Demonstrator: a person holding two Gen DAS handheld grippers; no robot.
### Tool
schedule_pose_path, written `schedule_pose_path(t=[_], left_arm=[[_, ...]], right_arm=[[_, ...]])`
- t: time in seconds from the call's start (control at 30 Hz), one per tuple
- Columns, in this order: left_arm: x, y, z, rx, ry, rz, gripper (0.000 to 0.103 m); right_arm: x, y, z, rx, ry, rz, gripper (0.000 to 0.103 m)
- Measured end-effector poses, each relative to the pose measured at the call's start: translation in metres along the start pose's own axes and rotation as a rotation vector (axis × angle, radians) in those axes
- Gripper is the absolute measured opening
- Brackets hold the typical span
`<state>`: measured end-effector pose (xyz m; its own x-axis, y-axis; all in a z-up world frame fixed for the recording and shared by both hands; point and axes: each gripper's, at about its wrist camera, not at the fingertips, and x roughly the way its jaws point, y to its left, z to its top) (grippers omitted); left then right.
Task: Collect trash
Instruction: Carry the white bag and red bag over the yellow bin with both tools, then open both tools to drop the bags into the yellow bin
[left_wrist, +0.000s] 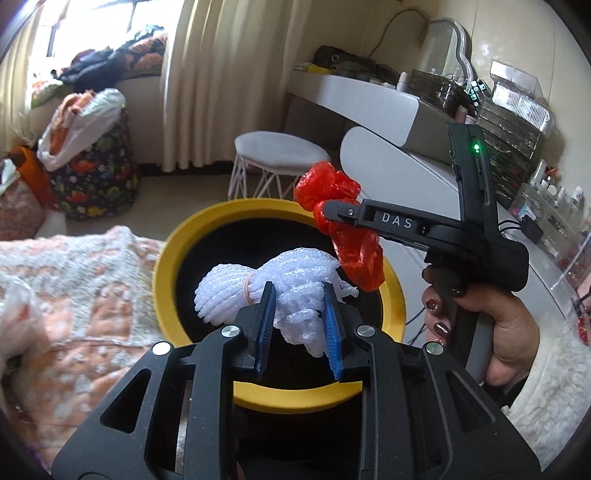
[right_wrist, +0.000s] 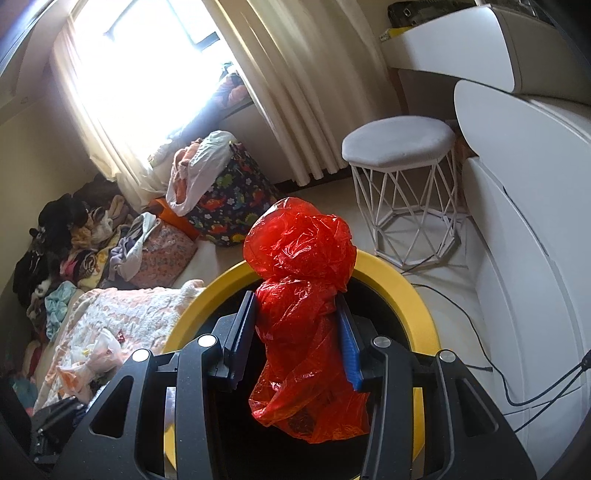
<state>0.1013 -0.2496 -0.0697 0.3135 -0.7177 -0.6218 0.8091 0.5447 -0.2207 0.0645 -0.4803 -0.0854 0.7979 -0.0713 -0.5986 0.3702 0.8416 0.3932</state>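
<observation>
The left gripper (left_wrist: 298, 301) grips a white foam net (left_wrist: 258, 291) and the right gripper (right_wrist: 297, 325) clamps a red plastic bag (right_wrist: 301, 280), both above the yellow bin (left_wrist: 166, 258).

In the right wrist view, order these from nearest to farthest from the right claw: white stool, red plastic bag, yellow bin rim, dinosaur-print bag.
1. red plastic bag, in the right claw.
2. yellow bin rim, just beneath.
3. white stool, right, and dinosaur-print bag, left: too close to call.
</observation>
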Motion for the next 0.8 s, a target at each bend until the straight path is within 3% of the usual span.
schedule_pose_path(t=[0.13, 0.3, 0.37, 0.43, 0.8], left_arm=[[0.01, 0.004, -0.003, -0.011, 0.025, -0.012, 0.024], [0.013, 0.016, -0.004, -0.042, 0.025, 0.027, 0.063], [0.008, 0.021, -0.006, -0.062, 0.016, 0.05, 0.084], [0.001, 0.026, -0.007, -0.084, -0.004, 0.076, 0.092], [-0.036, 0.04, -0.016, -0.129, -0.072, 0.223, 0.092]], right_arm=[[0.006, -0.003, -0.002, 0.005, 0.02, -0.001, 0.041], [0.009, -0.005, -0.002, 0.021, 0.027, 0.0, 0.055], [0.009, -0.006, -0.002, 0.027, 0.026, 0.001, 0.061], [0.009, -0.005, -0.003, 0.023, 0.025, -0.001, 0.064], [0.006, 0.009, -0.003, -0.025, 0.0, 0.003, 0.072]])
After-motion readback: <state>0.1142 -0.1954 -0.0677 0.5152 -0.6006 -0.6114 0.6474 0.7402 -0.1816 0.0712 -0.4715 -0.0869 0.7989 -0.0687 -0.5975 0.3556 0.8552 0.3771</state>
